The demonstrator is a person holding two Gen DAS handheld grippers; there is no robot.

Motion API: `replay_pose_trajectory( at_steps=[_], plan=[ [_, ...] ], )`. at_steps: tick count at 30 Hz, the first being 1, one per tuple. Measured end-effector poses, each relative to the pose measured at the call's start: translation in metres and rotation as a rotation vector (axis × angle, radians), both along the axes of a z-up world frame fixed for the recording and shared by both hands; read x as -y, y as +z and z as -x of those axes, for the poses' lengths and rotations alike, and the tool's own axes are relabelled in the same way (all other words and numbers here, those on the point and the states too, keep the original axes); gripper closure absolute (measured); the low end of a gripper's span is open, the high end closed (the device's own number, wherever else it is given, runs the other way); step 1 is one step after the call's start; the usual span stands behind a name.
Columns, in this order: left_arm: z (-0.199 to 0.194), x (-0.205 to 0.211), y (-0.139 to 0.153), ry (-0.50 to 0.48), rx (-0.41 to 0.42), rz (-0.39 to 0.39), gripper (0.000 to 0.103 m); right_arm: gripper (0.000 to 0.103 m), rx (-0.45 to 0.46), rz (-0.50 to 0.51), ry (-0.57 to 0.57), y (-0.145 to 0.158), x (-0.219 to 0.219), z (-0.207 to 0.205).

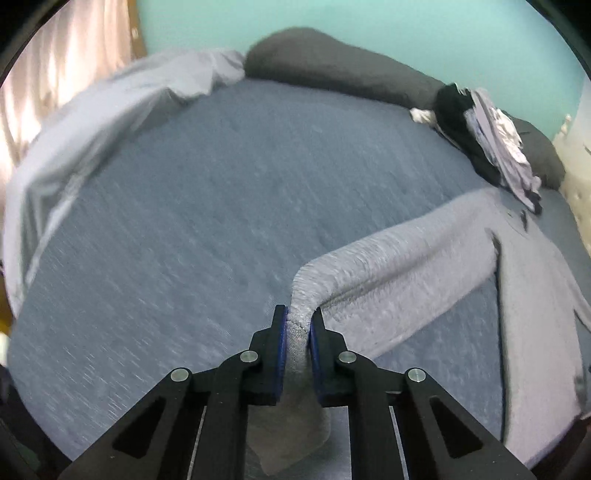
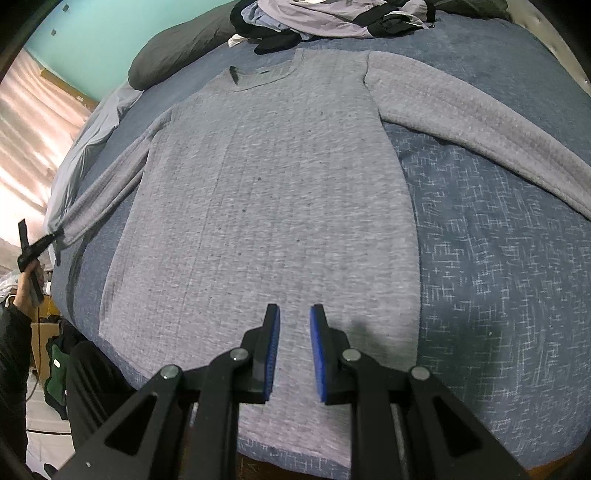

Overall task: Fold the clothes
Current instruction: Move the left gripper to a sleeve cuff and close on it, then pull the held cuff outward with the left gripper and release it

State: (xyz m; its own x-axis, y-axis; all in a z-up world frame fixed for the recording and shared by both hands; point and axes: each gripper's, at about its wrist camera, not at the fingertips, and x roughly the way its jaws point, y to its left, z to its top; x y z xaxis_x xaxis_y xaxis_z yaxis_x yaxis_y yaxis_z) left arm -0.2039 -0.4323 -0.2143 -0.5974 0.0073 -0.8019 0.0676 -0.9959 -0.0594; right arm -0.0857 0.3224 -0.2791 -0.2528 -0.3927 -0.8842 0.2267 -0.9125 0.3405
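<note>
A grey long-sleeved sweater (image 2: pixel 266 184) lies flat, neck away from me, on the blue bedspread (image 2: pixel 498 277). Its right sleeve (image 2: pixel 480 125) stretches out to the right. Its left sleeve (image 1: pixel 399 266) runs out to the left, and my left gripper (image 1: pixel 298 325) is shut on the cuff, which hangs down behind the pads. The right wrist view shows that left gripper (image 2: pixel 40 243) small at the left edge, held by a hand, pulling the sleeve taut. My right gripper (image 2: pixel 294 325) hovers open over the sweater's hem, nothing between its blue pads.
A pile of black and pale clothes (image 2: pixel 325 18) sits at the head of the bed beside a dark pillow (image 2: pixel 177 48). A light grey sheet (image 1: pixel 92 140) is bunched along the left side. A dark-trousered leg (image 2: pixel 96 380) stands at the bed's near left edge.
</note>
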Motion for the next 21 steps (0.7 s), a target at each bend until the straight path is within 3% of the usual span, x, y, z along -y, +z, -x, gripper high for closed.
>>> replay_pose_trajectory(
  at_steps=[6,17,21],
  plan=[
    [0.026,0.007,0.007,-0.002,0.014,0.035,0.091,0.087,0.011,-0.005,-0.006,-0.003,-0.002,0.001],
    [0.05,0.032,-0.04,0.02,0.102,-0.04,0.091,0.087,0.032,-0.024,-0.023,-0.013,-0.003,0.008],
    [0.051,0.041,-0.053,0.034,0.123,-0.064,0.085,0.087,0.046,-0.032,-0.025,-0.019,0.001,0.011]
  ],
)
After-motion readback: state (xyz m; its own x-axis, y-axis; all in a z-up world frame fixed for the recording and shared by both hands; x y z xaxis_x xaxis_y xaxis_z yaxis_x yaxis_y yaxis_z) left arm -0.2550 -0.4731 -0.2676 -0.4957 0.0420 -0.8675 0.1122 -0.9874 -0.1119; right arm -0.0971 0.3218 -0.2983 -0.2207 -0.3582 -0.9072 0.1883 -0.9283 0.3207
